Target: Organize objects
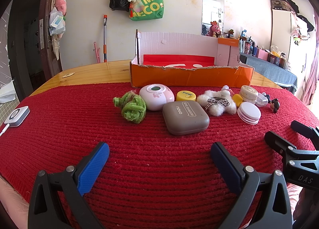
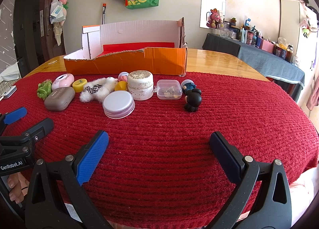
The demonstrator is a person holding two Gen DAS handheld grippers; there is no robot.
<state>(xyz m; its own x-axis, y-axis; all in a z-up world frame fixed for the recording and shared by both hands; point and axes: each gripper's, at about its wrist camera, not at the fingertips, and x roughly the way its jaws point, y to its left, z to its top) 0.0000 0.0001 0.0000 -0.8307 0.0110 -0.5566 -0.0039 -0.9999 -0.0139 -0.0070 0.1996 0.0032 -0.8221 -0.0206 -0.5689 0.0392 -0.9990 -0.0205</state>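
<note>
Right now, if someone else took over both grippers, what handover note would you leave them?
Left gripper: open, empty, above the red cloth.
Right gripper: open, empty, beside it.
Things: green yarn ball, pink round case, eye shadow case, white lid, clear box and black figurine lie in a row on the cloth before the orange box.
Done: nothing visibly in the box.
Left: likely move each item into it.
</note>
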